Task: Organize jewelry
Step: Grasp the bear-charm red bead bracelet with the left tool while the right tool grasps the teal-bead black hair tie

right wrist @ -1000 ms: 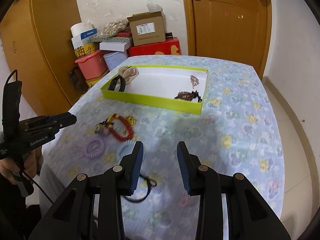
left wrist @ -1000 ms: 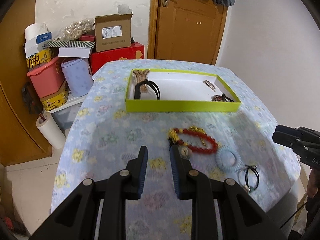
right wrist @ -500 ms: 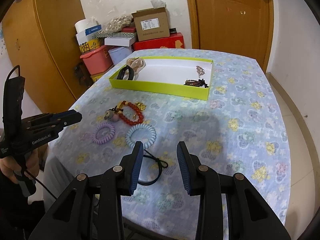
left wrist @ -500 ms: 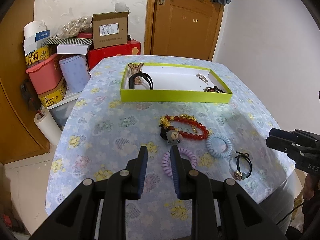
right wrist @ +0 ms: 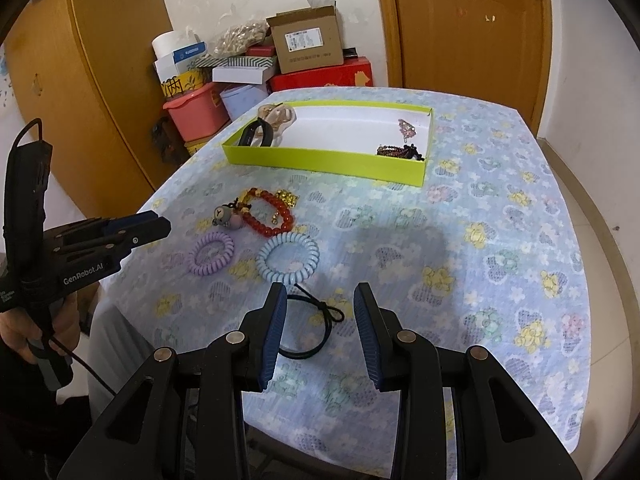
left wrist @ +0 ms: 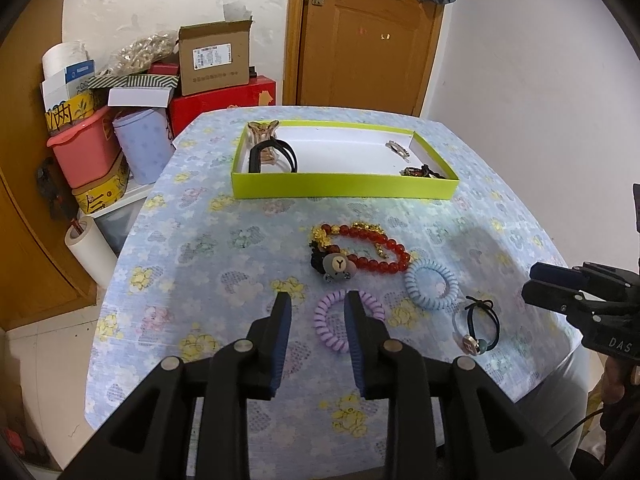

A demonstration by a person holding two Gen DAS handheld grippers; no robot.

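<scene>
A lime-green tray (left wrist: 344, 190) (right wrist: 320, 160) sits at the table's far side with a black headband, a hair claw and small jewelry inside. Nearer lie a red bead bracelet (left wrist: 372, 248) (right wrist: 270, 214), a bear charm tie (left wrist: 338, 266) (right wrist: 226, 216), a purple coil tie (left wrist: 348, 322) (right wrist: 210, 254), a blue coil tie (left wrist: 432, 284) (right wrist: 288, 258) and a black elastic tie (left wrist: 482, 326) (right wrist: 310, 334). My left gripper (left wrist: 316, 312) is open and empty, hovering over the purple coil. My right gripper (right wrist: 320, 308) is open and empty above the black elastic.
The table (left wrist: 208, 248) has a blue flowered cloth. Stacked boxes, a pink bin (left wrist: 82, 152) and paper rolls stand beyond the left edge. A wooden door (left wrist: 364, 36) is behind. The floor drops off right of the table in the right wrist view.
Both grippers have pulled back and up from the table, so more of the loose items show. Both jaws stay open and empty.
</scene>
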